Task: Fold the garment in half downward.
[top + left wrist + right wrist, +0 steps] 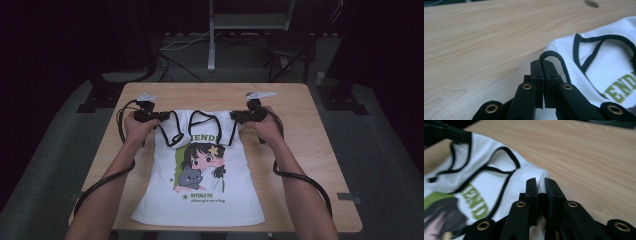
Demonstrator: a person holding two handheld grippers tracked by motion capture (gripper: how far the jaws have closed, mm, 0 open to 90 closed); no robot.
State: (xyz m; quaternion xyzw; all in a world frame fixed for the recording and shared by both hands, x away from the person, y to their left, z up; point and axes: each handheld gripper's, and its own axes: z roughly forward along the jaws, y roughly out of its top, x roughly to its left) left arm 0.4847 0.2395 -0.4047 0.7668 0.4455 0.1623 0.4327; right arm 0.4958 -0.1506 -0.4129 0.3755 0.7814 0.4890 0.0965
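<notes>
On wooden table (300, 150), white top (200, 200) reading "INTIMATE", left gripper (159, 118) and right gripper (235, 116) fingers clamped on its shoulders.

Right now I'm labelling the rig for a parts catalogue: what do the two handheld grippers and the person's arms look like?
Both the left gripper and the right gripper are black, each with a pale grey three-cornered plate on top and a thick black cable looping back along the forearm. In the gripper views the jaws are flat black bars on black links with brass-coloured rivet rings. The forearms are bare: no sleeves, gloves or watch visible.
</notes>
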